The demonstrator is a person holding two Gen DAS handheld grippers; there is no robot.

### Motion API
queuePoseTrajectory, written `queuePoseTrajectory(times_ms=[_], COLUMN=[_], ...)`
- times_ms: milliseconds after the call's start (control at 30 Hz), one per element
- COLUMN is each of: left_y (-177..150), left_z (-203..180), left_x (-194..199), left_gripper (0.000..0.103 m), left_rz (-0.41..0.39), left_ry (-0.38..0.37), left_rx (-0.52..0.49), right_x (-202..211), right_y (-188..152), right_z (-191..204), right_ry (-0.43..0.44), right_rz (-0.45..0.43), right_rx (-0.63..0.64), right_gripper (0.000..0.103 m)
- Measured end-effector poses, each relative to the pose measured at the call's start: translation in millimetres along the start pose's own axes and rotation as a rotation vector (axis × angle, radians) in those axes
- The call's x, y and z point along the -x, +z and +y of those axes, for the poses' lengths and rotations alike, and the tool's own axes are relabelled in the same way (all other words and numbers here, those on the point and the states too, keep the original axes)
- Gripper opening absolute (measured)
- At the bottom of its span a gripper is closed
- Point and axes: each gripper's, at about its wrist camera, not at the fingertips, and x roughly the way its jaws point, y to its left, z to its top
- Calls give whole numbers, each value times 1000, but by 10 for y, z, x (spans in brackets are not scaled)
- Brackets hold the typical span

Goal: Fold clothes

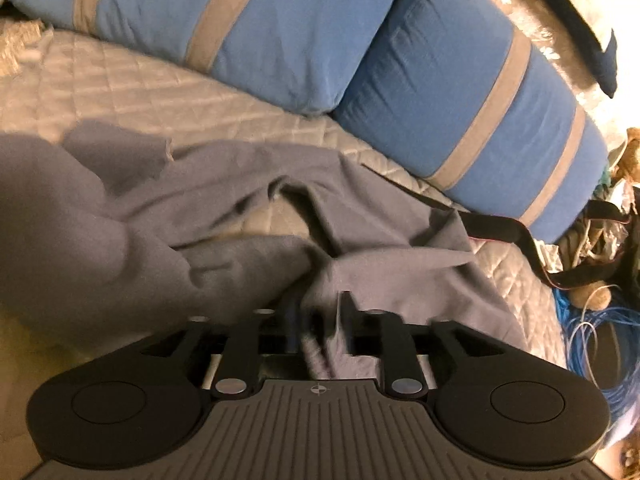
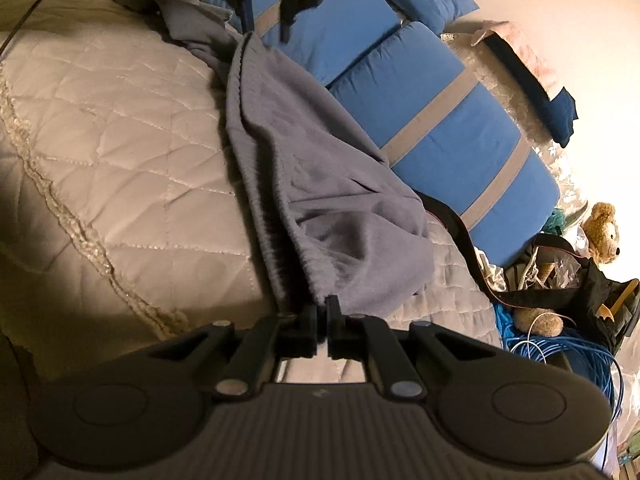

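Observation:
A grey garment with an elastic waistband [image 2: 320, 184] hangs stretched above a quilted beige bed [image 2: 120, 128]. My right gripper [image 2: 322, 308] is shut on the near end of the waistband. My left gripper [image 2: 264, 20] shows at the top of the right wrist view, holding the far end of the waistband. In the left wrist view the left gripper [image 1: 320, 312] has grey cloth [image 1: 240, 216] bunched between its fingers, and the rest of the garment lies crumpled on the bed [image 1: 140, 76].
Two blue pillows with grey stripes [image 1: 460, 92] lie along the bed's far side. A black strap [image 2: 460, 232] lies by the garment. A teddy bear [image 2: 600, 232], a dark bag and blue cables [image 2: 560, 360] sit beside the bed on the right.

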Motion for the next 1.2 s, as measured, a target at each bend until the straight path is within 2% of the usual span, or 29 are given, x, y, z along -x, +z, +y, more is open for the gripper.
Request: queuePoseTrajectory(times_ms=[67, 133, 233, 400, 600, 833, 1200], left_y=[-5, -13, -22, -70, -133, -195, -188], left_z=[-23, 18, 144, 241, 247, 240, 274], left_x=[125, 212, 172, 68, 5, -62, -121], left_gripper=[42, 46, 46, 46, 46, 46, 46], left_rz=[-21, -24, 25, 100, 133, 155, 128], left_ry=[-21, -78, -160, -213, -218, -180, -163], left_rx=[-9, 25, 117, 209, 231, 221, 221], right_x=[-4, -7, -13, -19, -23, -22, -31], right_y=[3, 4, 6, 6, 3, -1, -2], right_z=[5, 7, 5, -4, -17, -21, -28], right_ry=[-1, -2, -2, -1, 0, 1, 4], right_rz=[0, 0, 2, 3, 1, 1, 2], right_rx=[-4, -6, -9, -15, -18, -25, -35], right_gripper=[6, 6, 6, 7, 10, 10, 13])
